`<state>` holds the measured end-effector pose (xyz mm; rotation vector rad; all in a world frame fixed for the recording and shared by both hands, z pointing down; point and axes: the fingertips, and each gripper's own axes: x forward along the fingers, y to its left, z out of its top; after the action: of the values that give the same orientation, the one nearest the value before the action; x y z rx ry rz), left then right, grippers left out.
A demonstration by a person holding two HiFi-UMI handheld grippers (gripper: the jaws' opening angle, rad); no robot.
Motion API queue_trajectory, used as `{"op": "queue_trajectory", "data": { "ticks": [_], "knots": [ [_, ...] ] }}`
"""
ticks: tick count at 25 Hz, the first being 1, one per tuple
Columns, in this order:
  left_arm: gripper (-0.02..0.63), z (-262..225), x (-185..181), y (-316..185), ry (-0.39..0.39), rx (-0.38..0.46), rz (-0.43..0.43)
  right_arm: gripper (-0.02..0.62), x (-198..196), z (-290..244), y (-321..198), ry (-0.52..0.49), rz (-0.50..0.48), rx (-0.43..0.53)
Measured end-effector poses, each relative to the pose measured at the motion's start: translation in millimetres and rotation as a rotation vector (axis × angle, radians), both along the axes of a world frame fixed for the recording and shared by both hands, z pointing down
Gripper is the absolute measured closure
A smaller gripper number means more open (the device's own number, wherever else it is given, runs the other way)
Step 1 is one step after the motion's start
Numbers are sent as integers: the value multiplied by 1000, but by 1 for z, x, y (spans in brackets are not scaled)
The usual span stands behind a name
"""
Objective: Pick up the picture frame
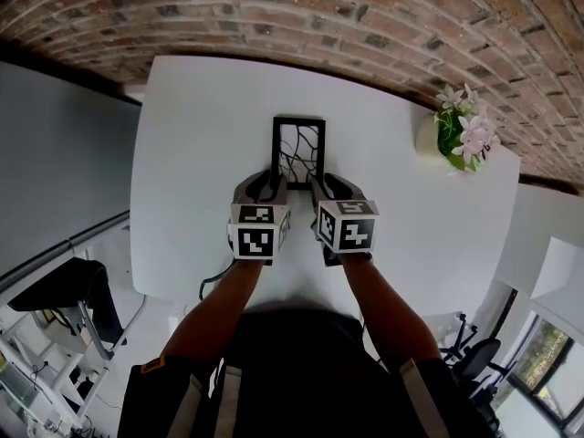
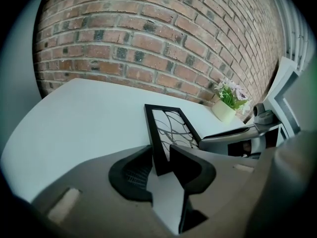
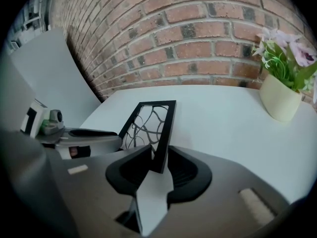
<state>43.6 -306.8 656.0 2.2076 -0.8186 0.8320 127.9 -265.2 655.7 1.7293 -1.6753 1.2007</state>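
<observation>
A black picture frame (image 1: 298,120) with a curved wire pattern lies flat on the white table (image 1: 196,153), its long side running away from me. My left gripper (image 1: 265,186) stands open astride the frame's near left corner (image 2: 154,133), one jaw on each side of the bar. My right gripper (image 1: 330,188) is open too, straddling the near right corner (image 3: 167,128). In both gripper views the bar sits between the pads with slack showing. Left gripper (image 2: 161,165) and right gripper (image 3: 159,165) are side by side, close together.
A cream pot of pink and white flowers (image 1: 465,137) stands at the table's far right, also in the left gripper view (image 2: 225,108) and right gripper view (image 3: 280,100). A brick wall (image 1: 301,7) runs behind the table. Office chairs stand beyond the table's sides.
</observation>
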Motion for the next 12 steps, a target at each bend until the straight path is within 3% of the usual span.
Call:
{"op": "queue_trajectory", "data": {
  "ticks": [12],
  "knots": [
    [508, -1, 1, 2, 24, -13, -11, 505, -1, -7, 0, -22, 26, 9]
  ]
}}
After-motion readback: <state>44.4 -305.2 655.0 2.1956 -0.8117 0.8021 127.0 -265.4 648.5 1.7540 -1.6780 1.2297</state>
